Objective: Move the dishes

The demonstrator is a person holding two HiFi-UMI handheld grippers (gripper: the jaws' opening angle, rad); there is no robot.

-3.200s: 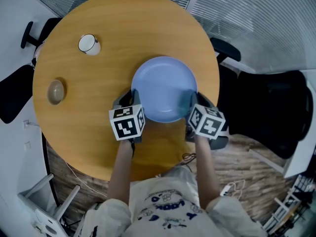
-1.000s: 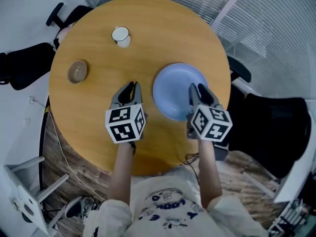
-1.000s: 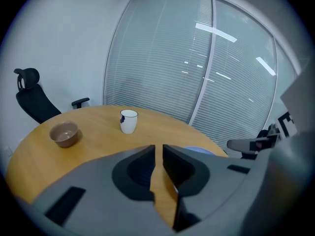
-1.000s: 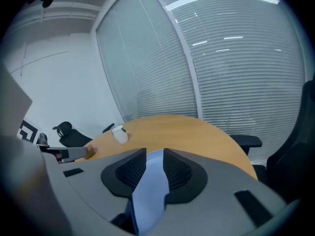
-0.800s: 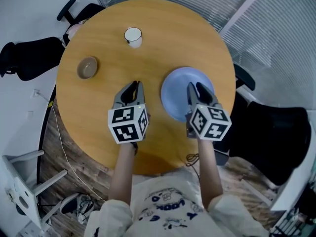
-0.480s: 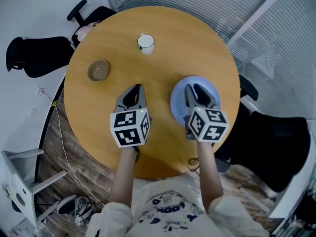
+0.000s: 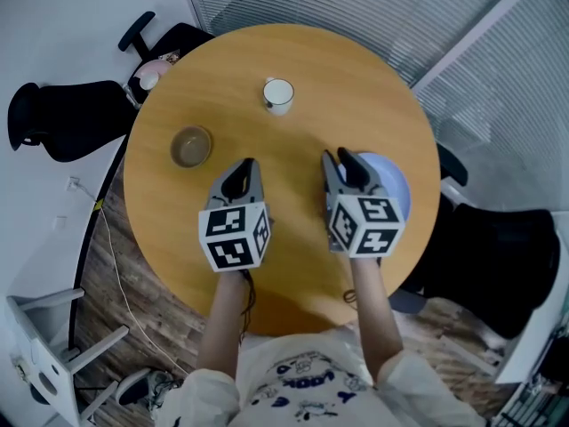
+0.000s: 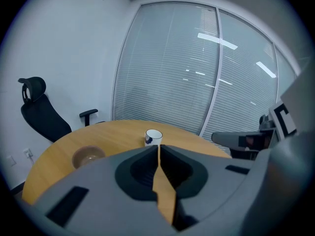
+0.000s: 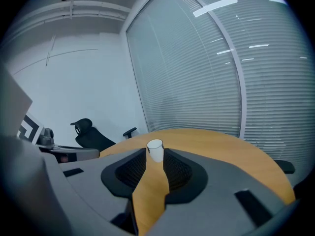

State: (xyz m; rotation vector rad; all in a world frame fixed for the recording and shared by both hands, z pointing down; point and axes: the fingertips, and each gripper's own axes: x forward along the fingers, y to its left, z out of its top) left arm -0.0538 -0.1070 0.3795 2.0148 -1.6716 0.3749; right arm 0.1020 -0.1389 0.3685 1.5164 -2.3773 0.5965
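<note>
Low in the frame, the left gripper hovers over the round wooden table, its jaws just drawn almost together on nothing; beside it the right gripper shows a narrow gap, only bare wood between the jaws; the blue plate lies flat at the table's right edge, half hidden behind that gripper; further up, left, the brown bowl shows a bare inside; beyond, the white mug stands upright.
</note>
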